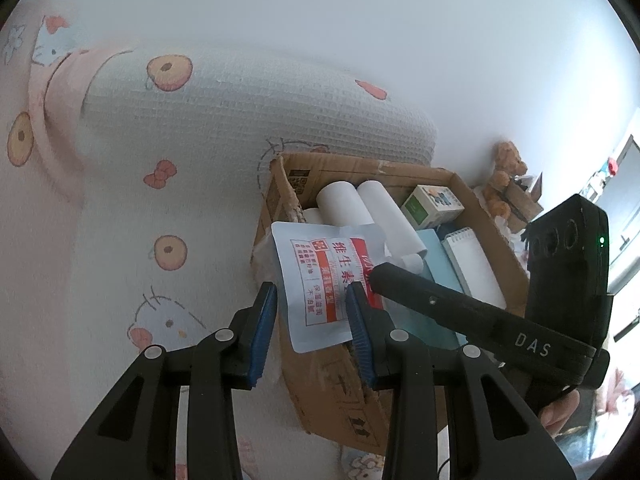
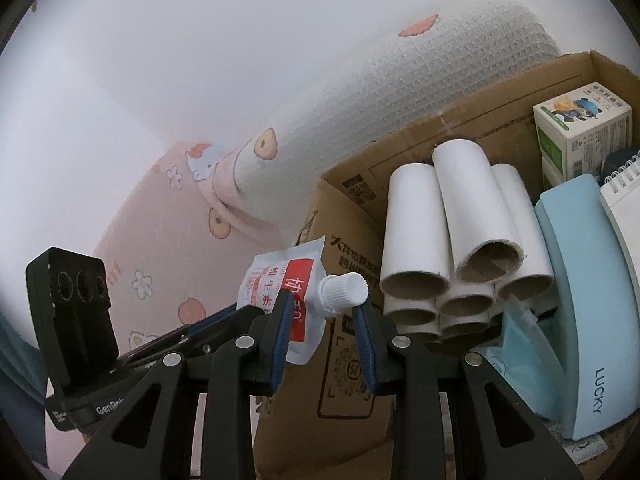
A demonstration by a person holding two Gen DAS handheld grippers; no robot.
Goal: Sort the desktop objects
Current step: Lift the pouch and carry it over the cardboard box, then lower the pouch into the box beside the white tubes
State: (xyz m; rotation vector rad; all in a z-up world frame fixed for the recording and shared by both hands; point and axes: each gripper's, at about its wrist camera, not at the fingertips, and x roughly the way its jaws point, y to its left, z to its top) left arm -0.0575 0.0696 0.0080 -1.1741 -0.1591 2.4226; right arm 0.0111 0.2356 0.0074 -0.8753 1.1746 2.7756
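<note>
A white pouch [image 1: 316, 276] with a red label and a white screw cap [image 2: 344, 286] hangs over the near-left corner of an open cardboard box [image 1: 400, 169]. My right gripper [image 2: 322, 334] is shut on the pouch [image 2: 276, 280] at its spout. In the left wrist view the right gripper [image 1: 380, 276] reaches in from the right. My left gripper [image 1: 312, 320] is open, its blue pads on either side of the pouch's lower half, with a thin gap at the left pad. The left gripper [image 2: 240, 314] comes in low from the left.
The box [image 2: 440, 120] holds several white cardboard tubes [image 2: 460, 224], a small green and white carton [image 2: 584, 132], a light blue case marked LUCKY [image 2: 580, 300] and a spiral notepad [image 1: 472, 268]. Printed pink bedding [image 1: 100, 260] and a waffle-weave roll [image 1: 240, 120] lie behind. A teddy bear [image 1: 506, 168] sits beyond.
</note>
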